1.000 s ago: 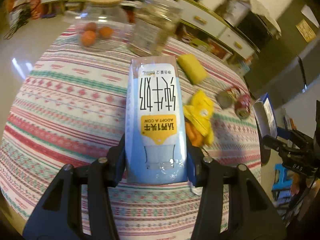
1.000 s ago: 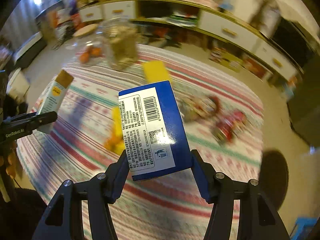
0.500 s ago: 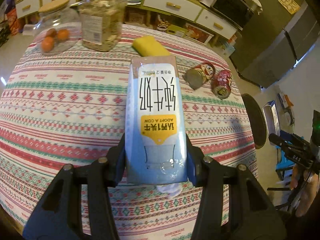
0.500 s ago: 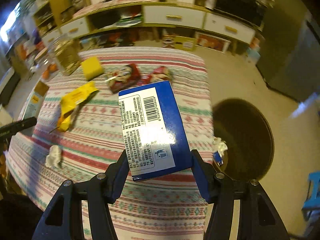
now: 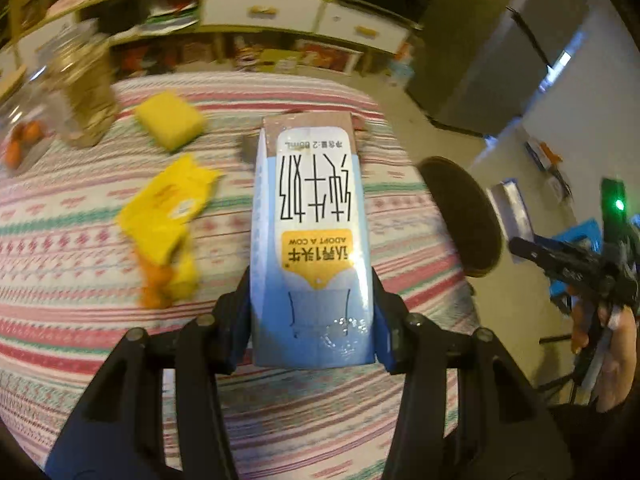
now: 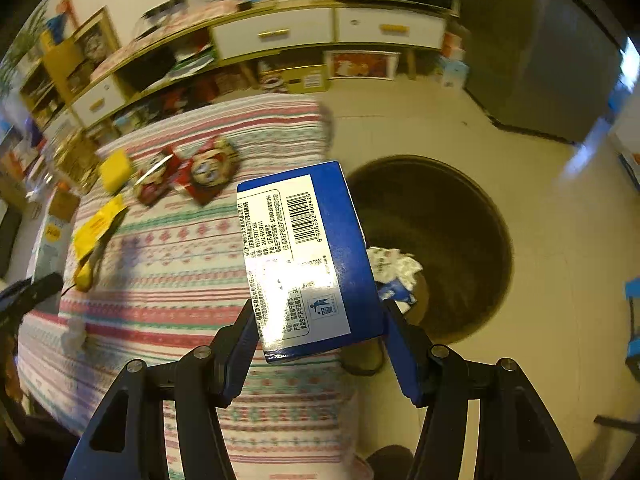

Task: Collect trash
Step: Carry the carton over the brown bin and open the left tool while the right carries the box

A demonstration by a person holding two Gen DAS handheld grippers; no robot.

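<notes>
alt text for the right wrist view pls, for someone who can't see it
The right gripper is shut on a blue box with a barcode label, held near the edge of a table with a striped cloth. Beyond it, a dark round bin on the floor holds crumpled trash. Crushed red cans and a yellow wrapper lie on the table.

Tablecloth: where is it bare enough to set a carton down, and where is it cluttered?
Bare: the near strip of tablecloth in front of the yellow wrapper, and the middle stretch between the wrapper and the bin-side edge. Crowded: the far end, with jar, sponge and red cans. A crumpled tissue sits near the near-left edge.
</notes>
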